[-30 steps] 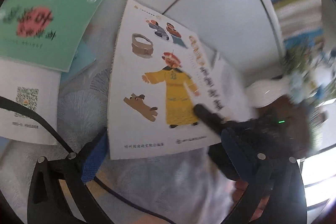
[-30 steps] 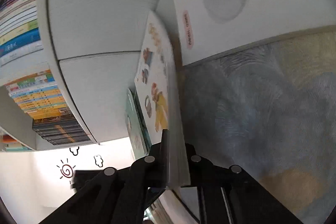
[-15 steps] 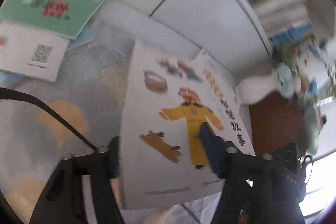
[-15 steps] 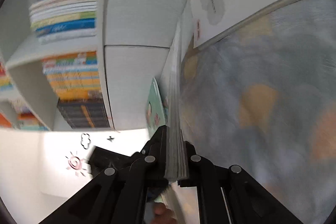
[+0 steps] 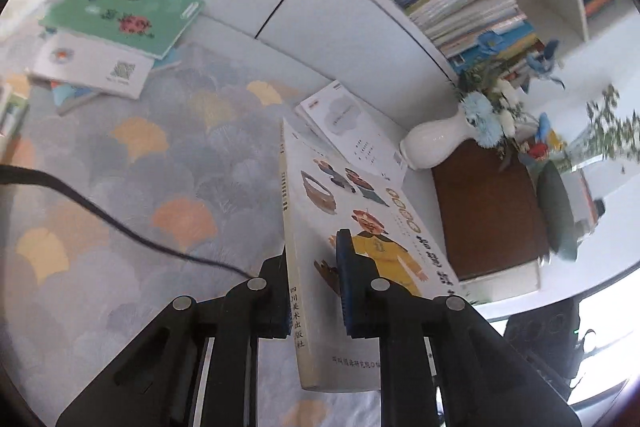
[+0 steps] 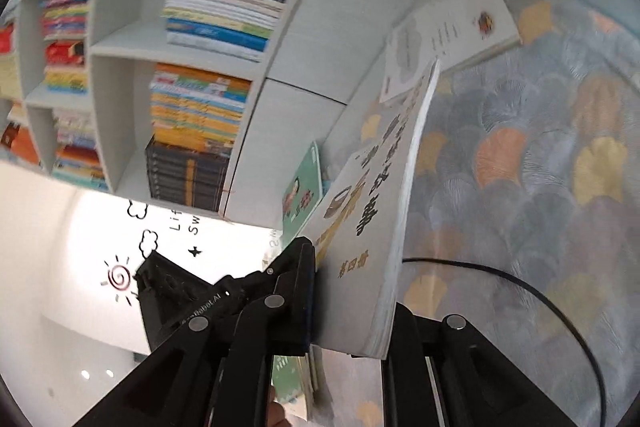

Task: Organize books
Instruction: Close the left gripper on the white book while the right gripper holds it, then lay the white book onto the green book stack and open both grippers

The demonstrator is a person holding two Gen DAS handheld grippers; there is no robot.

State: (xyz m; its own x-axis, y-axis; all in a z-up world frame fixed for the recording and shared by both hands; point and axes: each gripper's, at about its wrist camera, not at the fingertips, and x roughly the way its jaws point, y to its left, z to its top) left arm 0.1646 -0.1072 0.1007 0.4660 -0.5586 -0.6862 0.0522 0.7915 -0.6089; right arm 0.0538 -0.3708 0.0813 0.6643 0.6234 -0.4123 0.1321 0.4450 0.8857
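Note:
A white picture book [image 5: 360, 211] with a yellow-robed figure on its cover hangs above the patterned carpet [image 5: 168, 155], tilted on edge. My left gripper [image 5: 310, 287] has its jaws closing on the book's spine end, the blue pad [image 5: 344, 279] lying on the cover. In the right wrist view the same book [image 6: 372, 207] sits between the fingers of my right gripper [image 6: 348, 307]. Those jaws are opening slightly while still gripping the page edge. The right finger there is hidden behind the pages.
A green book [image 5: 128, 15] and a white QR-code book [image 5: 92, 63] lie stacked at the far left. Another white book [image 5: 352, 127] leans by the cabinet. A white vase [image 5: 436, 143] stands on a brown table [image 5: 488, 211]. Full bookshelves [image 6: 208, 39] rise behind. A black cable [image 5: 100, 215] crosses the carpet.
The book has come up off the carpet and turned on edge. My left jaws, wide apart before, have closed onto it. Both views have risen toward the shelves.

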